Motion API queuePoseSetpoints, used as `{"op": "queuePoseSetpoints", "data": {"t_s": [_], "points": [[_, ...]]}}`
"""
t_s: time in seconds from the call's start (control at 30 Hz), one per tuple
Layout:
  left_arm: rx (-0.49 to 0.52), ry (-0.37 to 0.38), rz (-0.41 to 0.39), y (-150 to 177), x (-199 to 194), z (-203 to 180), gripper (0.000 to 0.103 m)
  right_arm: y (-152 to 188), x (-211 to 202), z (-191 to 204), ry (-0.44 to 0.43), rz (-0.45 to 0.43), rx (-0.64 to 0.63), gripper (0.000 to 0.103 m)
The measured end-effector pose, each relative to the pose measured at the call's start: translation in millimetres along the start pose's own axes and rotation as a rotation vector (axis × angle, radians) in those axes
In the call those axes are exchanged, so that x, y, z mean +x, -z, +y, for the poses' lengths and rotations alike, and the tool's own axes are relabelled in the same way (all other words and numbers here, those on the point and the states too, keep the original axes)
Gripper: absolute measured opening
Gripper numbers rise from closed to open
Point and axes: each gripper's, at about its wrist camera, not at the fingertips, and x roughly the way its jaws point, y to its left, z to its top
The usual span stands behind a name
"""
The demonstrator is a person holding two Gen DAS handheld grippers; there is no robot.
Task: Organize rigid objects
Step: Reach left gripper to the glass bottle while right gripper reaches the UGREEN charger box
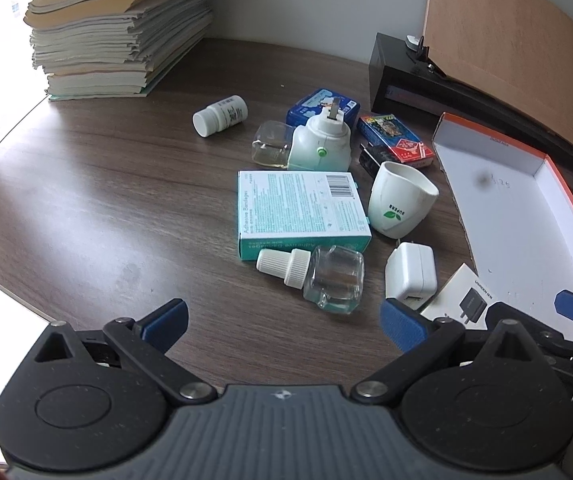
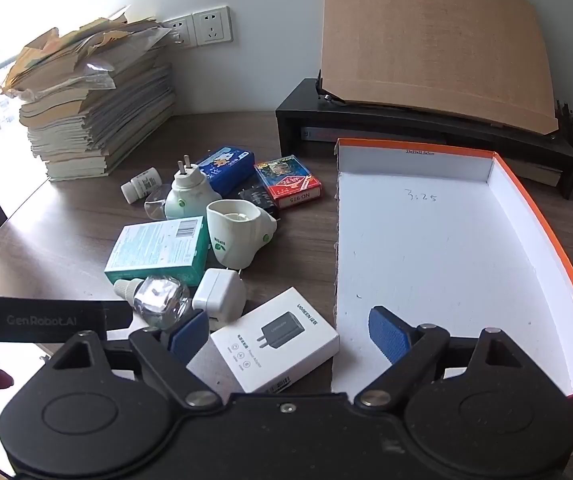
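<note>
- Things to tidy lie in a heap on the brown table (image 1: 86, 208), just left of the big open box (image 2: 438, 248) with the orange rim. The box has nothing in it yet, so I think the job is only starting.
- Left gripper (image 1: 284, 322) hangs low at the near edge of the heap. It is wide open and holds nothing.
- Right gripper (image 2: 288, 334) is also wide open and holds nothing. It hangs over the near left edge of the box, with the white charger box (image 2: 274, 340) between its fingers but below them.
- Nearest to the left gripper is the glass bottle (image 1: 326, 278) lying on its side, touching the green bandage box (image 1: 300, 210). The white plug (image 1: 410, 278) sits just right of the bottle.
- Farther off are the white cup (image 1: 400, 204), the white plug-in bottle holder (image 1: 320, 144), the small pill bottle (image 1: 220, 115), the blue tin (image 1: 322, 106) and the red card pack (image 1: 396, 140).
- My guess for a good first pick: the charger box. It is flat, has straight sides and lies right by the big box.
- Come straight down, one finger on each long side, and squeeze softly.
- Lift it clear of the wall, then set it flat in a far corner to save room.
- Watch the glass bottle. It is round and could roll if bumped.
</note>
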Motion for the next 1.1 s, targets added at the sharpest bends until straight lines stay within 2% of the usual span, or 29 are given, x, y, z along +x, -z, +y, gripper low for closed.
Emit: {"op": "queuePoseSetpoints", "data": {"t_s": [0.47,0.87,1.1], "points": [[-0.012,0.005,-0.008,0.6,-1.3,-4.4,0.103,5.7,-1.9,2.7,0.002,-0.034,-0.019,0.102],[-0.011,0.002,0.007,-2.5,8.4,-5.5,0.103,4.9,-2.3,-3.3,-0.013,0.01,-0.081,0.102],[-0.004,-0.001,0.014,-4.2,15.4,-7.6,0.103,5.2,2.1,-4.6,-0.028,0.006,-0.1,0.102]]}}
